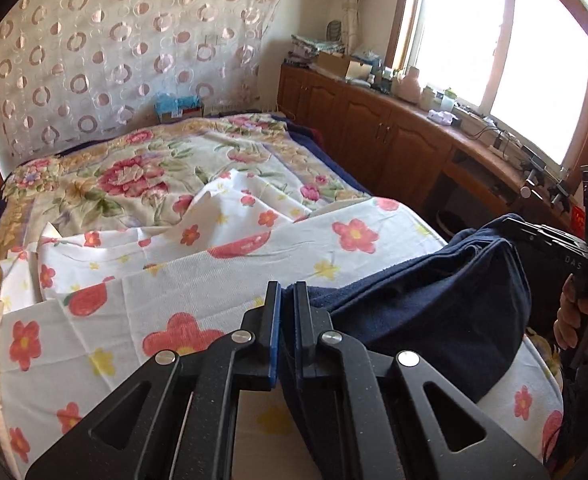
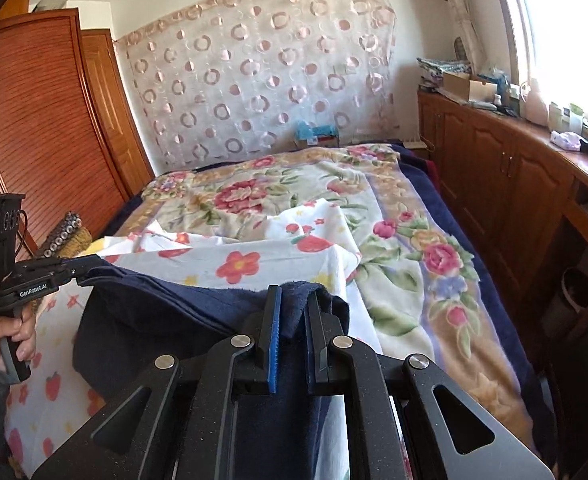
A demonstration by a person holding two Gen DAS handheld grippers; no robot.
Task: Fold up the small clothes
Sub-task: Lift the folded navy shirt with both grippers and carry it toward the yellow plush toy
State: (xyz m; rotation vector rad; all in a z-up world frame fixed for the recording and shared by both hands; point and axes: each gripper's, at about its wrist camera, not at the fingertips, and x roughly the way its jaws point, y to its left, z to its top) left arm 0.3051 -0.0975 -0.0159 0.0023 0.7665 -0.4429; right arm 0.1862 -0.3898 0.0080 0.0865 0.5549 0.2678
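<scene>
The dark navy fleece garment point(image 1: 434, 300) hangs stretched between the 2 tools above the white cotton sheet printed with red flowers point(image 1: 221, 280), its lower part sagging toward that sheet; the left gripper point(image 1: 287, 292) is clenched on one top edge; the right gripper point(image 2: 294, 300) grips the other top edge; beyond lies a cream floral blanket point(image 2: 294, 196) on the bed, wooden cabinets point(image 2: 494, 160) alongside.
</scene>
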